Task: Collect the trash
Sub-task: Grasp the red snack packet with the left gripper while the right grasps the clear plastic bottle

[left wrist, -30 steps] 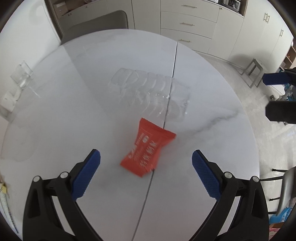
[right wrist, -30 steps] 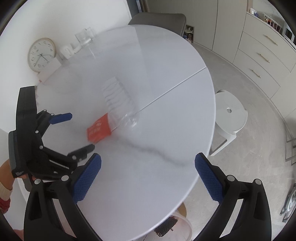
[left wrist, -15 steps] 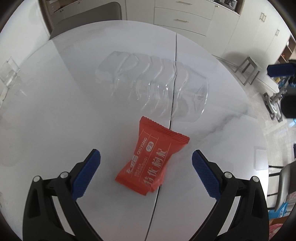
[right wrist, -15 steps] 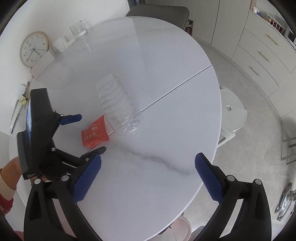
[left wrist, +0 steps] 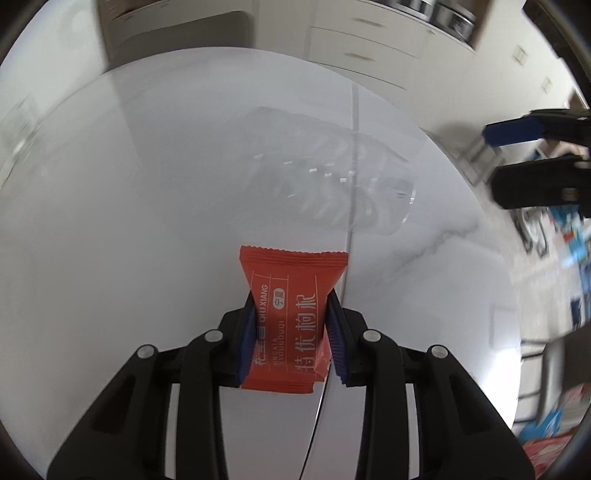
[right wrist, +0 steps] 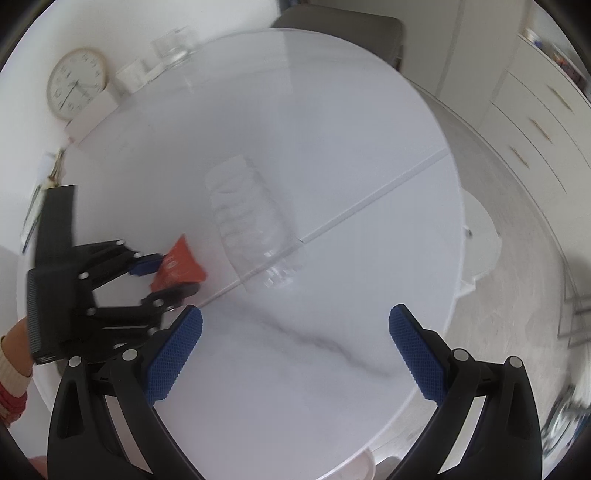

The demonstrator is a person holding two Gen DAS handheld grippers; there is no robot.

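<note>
A red snack wrapper [left wrist: 290, 314] with white lettering sits pinched between the blue pads of my left gripper [left wrist: 291, 328], which is shut on it just over the white marble table [left wrist: 147, 221]. The right wrist view shows the same wrapper [right wrist: 181, 267] held in the left gripper [right wrist: 171, 273]. A clear crushed plastic bottle [left wrist: 332, 184] lies on its side beyond the wrapper, across the table seam; it also shows in the right wrist view [right wrist: 251, 225]. My right gripper [right wrist: 295, 350] is open and empty above the table's near part.
A wall clock [right wrist: 75, 88] and glass jars [right wrist: 171, 50] stand at the table's far left edge. A grey chair [right wrist: 340, 26] is behind the table. A white stool [right wrist: 480, 236] stands on the floor to the right. Drawers [right wrist: 543, 129] line the wall.
My left gripper moved forward over the red wrapper and closed on it. The right gripper stayed open and drifted slightly nearer the table.
</note>
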